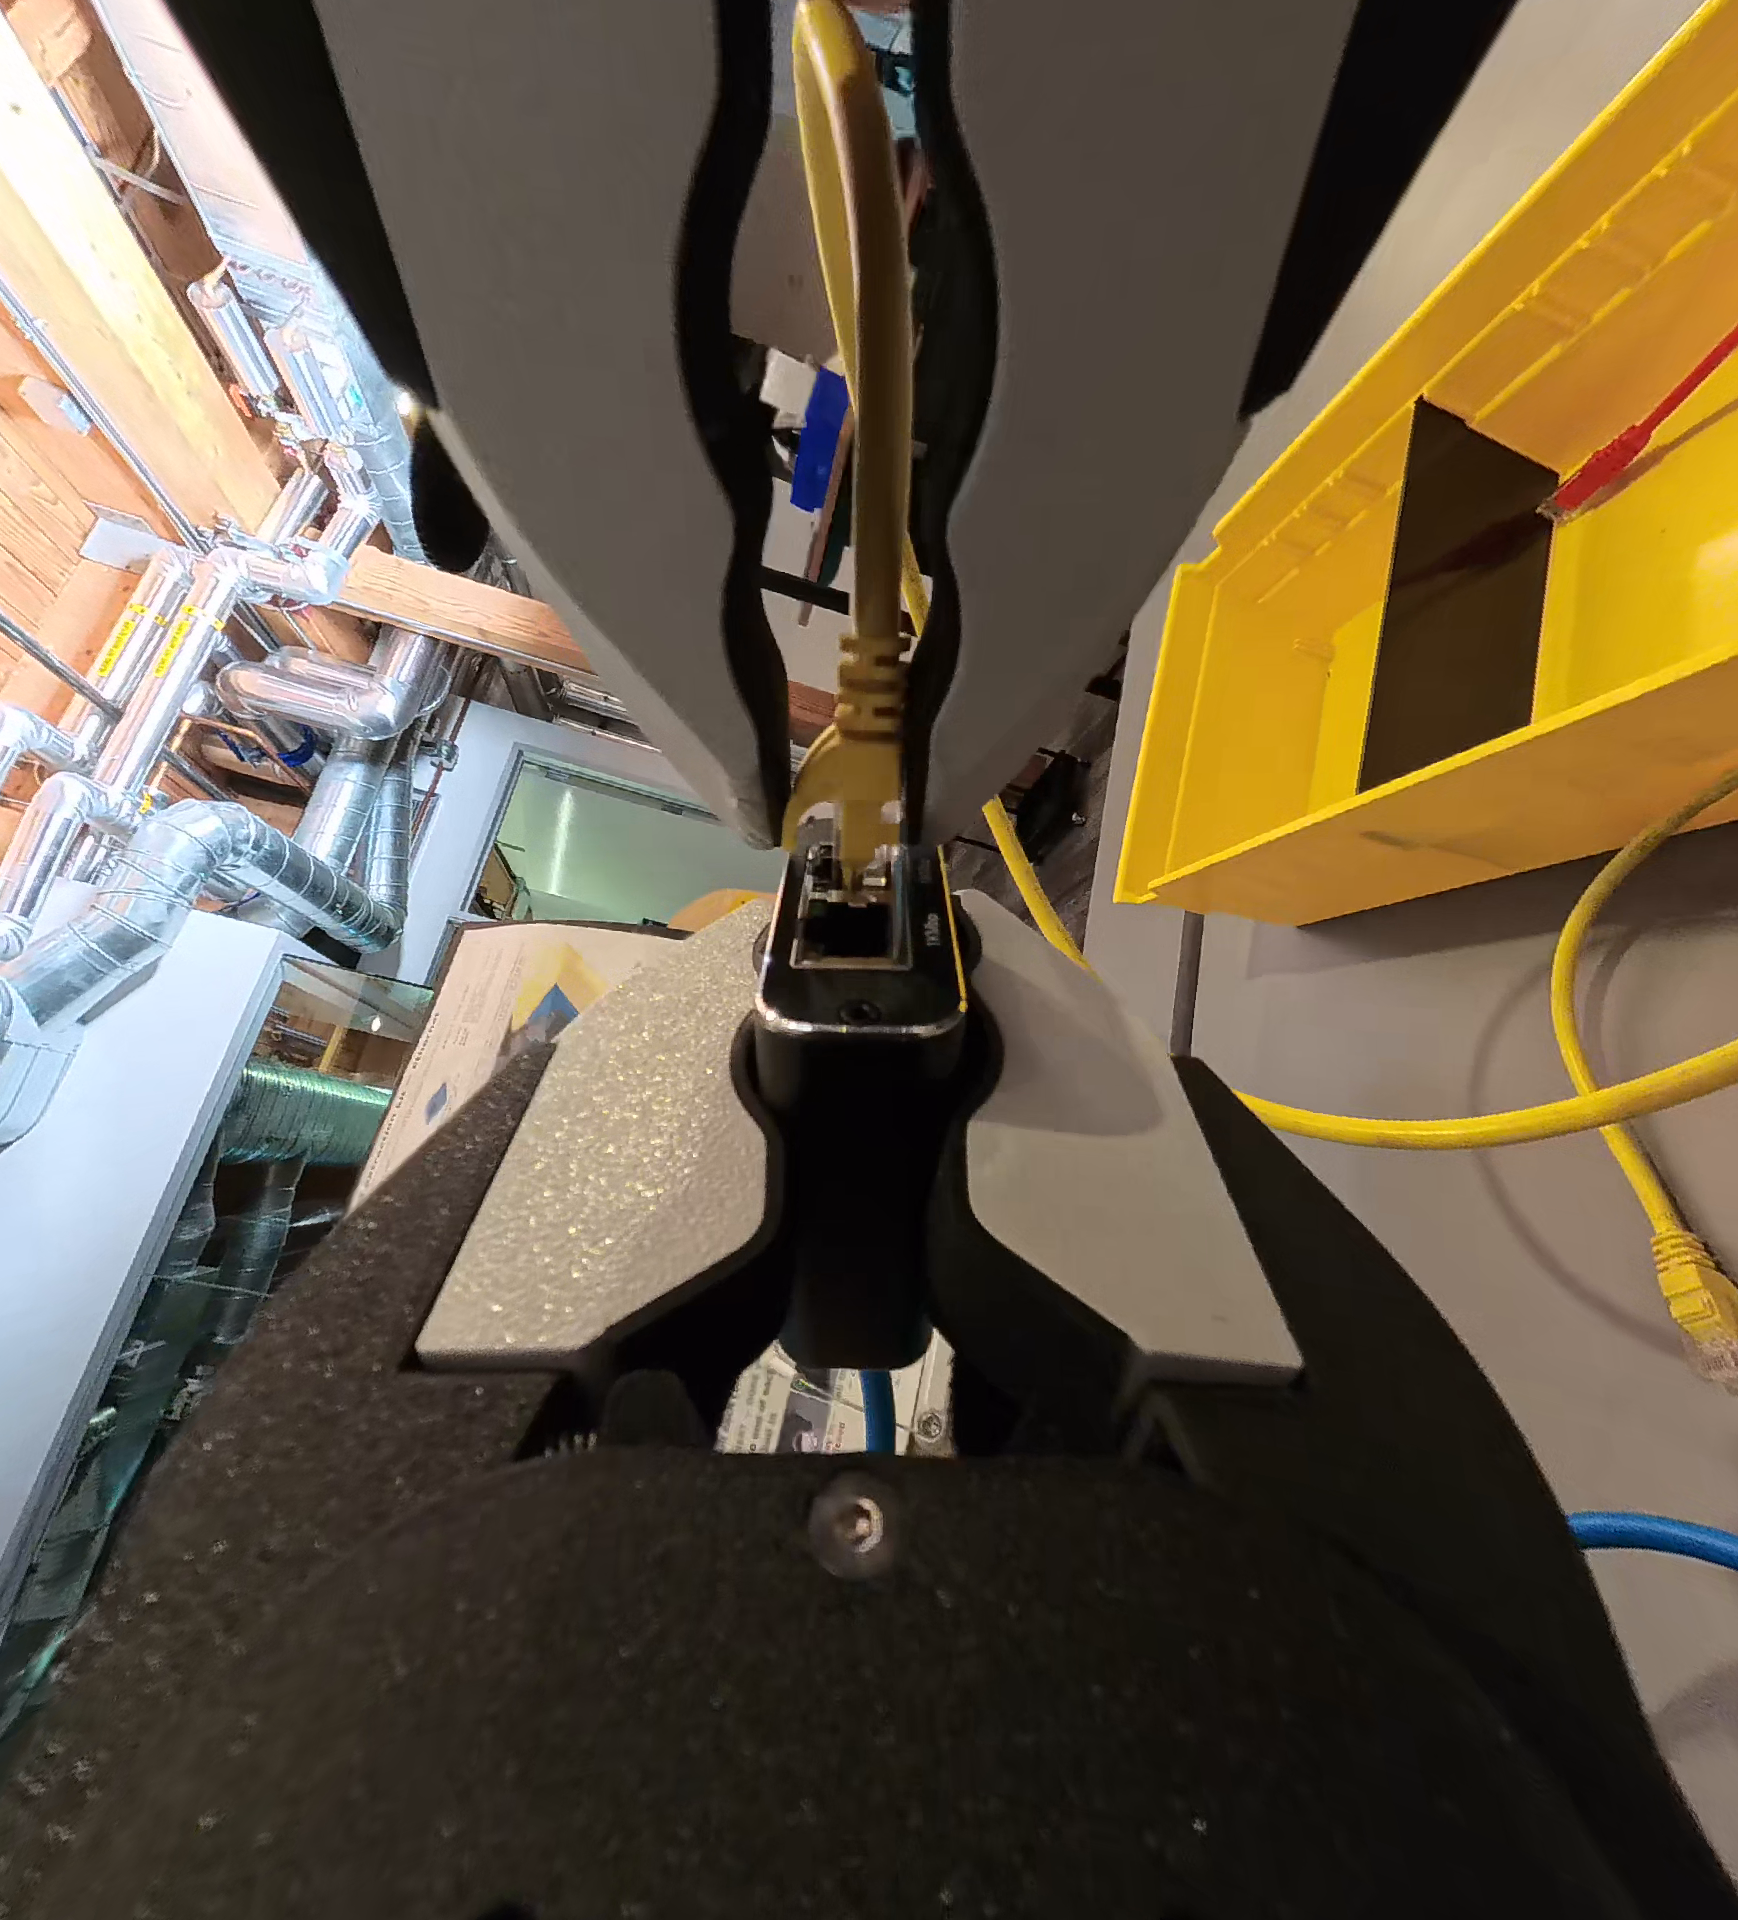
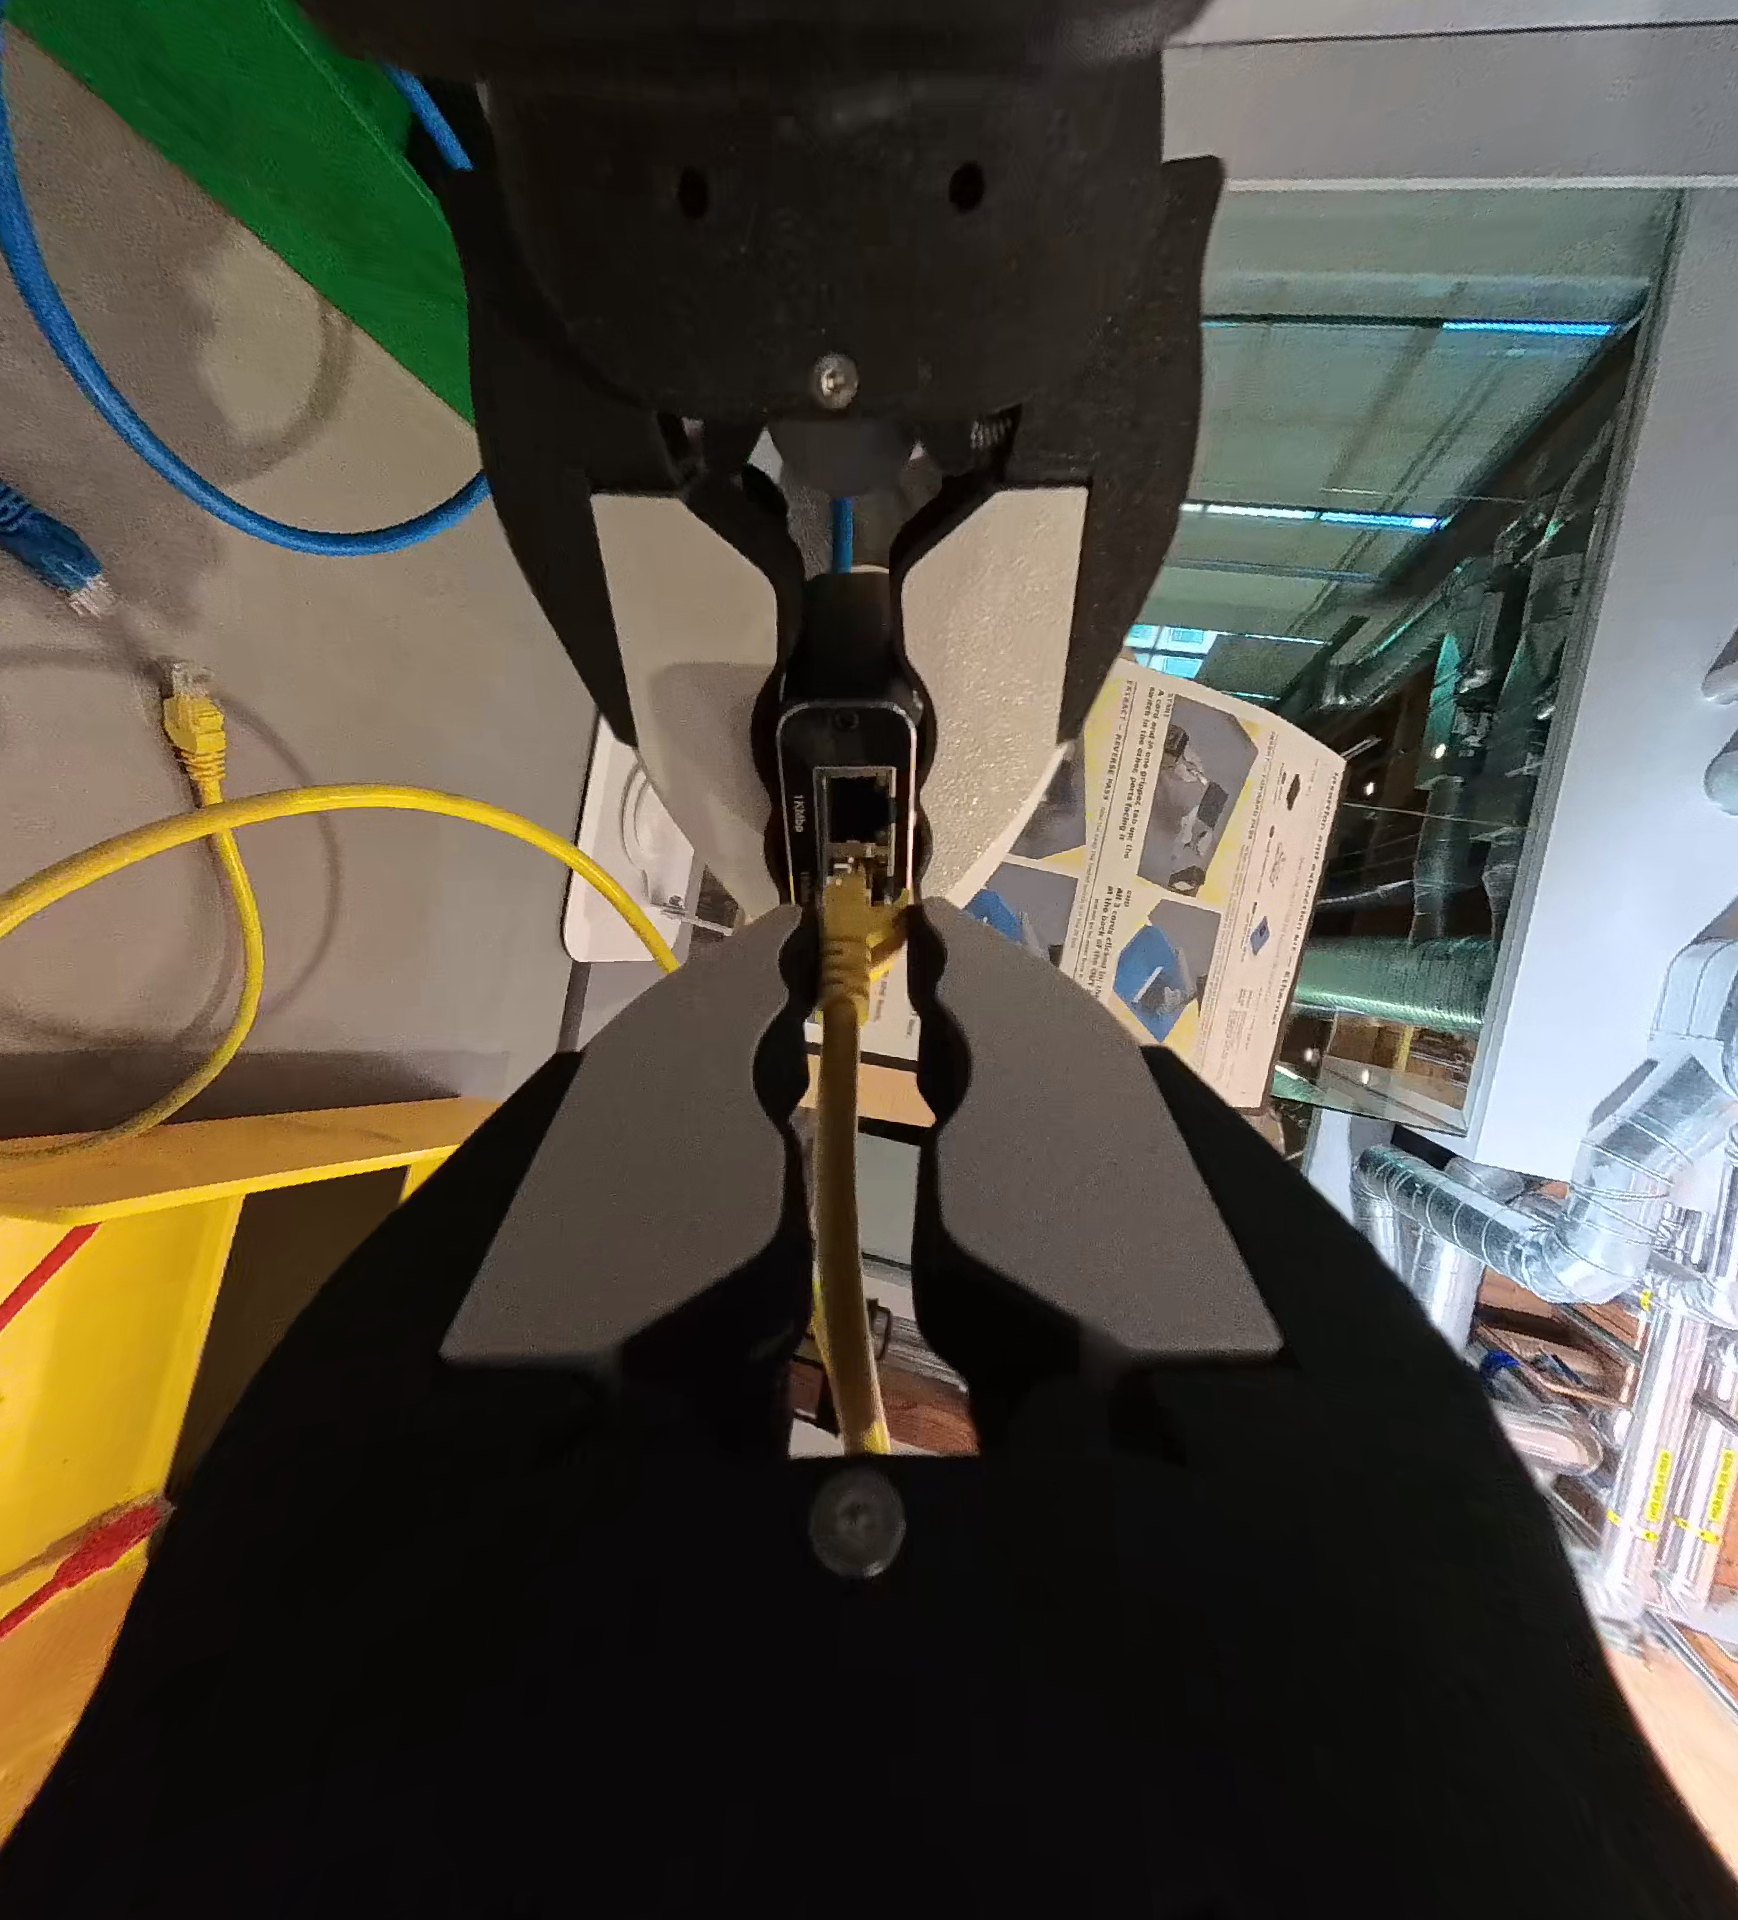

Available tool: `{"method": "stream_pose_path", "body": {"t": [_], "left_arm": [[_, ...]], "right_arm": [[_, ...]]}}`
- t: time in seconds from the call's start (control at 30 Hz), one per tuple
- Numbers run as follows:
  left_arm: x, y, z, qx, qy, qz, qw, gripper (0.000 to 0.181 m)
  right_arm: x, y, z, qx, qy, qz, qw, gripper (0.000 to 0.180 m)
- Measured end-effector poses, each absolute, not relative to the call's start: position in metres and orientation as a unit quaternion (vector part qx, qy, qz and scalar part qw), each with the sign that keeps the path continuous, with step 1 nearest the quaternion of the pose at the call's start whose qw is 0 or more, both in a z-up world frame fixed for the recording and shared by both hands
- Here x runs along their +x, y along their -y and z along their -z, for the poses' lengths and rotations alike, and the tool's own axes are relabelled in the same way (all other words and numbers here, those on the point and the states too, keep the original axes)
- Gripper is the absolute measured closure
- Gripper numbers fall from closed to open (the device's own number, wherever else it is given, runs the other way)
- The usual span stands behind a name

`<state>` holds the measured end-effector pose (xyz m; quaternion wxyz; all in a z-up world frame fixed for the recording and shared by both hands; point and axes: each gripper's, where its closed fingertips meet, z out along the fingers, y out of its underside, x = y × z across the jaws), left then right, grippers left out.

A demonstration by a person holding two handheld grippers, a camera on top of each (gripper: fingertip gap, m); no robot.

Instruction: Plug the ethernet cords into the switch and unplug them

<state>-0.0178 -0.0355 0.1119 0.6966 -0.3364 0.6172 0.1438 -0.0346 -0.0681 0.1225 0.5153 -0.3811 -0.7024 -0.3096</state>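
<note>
My left gripper (image 1: 863, 940) is shut on a small black switch (image 1: 854, 1143) and holds it in the air, ports facing away. It shows from the front in the right wrist view (image 2: 849, 727). My right gripper (image 2: 860, 914) faces it and is shut on the plug of a yellow ethernet cord (image 2: 849, 935). The plug tip sits in one port; the port beside it (image 1: 849, 935) is empty. The yellow cord (image 1: 870, 520) runs back between the right fingers (image 1: 584, 416). A blue cord (image 1: 870, 1403) leaves the switch's rear.
The grey table (image 1: 1467, 1299) holds the yellow cord's loop and free plug (image 1: 1706, 1309), and a blue cord (image 2: 44, 540). A yellow bin (image 1: 1467, 644) holds a red cord (image 1: 1613, 457). A green bin (image 2: 304, 156) and a printed sheet (image 2: 1187, 883) stand nearby. Both grippers' tips are close together, under 4 cm apart.
</note>
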Motion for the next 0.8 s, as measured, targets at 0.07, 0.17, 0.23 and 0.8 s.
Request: {"method": "stream_pose_path", "body": {"t": [0.07,0.17,0.23,0.8], "left_arm": [[-0.017,0.037,-0.112,-0.33,-0.619,-0.147,0.697,0.154],[-0.017,0.037,-0.112,-0.323,-0.617,-0.155,0.701,0.154],[-0.016,0.039,-0.114,-0.324,-0.616,-0.143,0.704,0.154],[-0.002,0.008,-0.059,-0.438,-0.649,-0.001,0.622,0.154]], "right_arm": [[-0.034,0.07,-0.122,-0.379,0.708,0.309,0.51,0.162],[-0.033,0.07,-0.121,-0.387,0.717,0.302,0.494,0.162],[-0.034,0.072,-0.122,-0.4,0.721,0.28,0.492,0.163],[-0.018,0.039,-0.081,-0.552,0.766,0.151,0.294,0.162]]}}
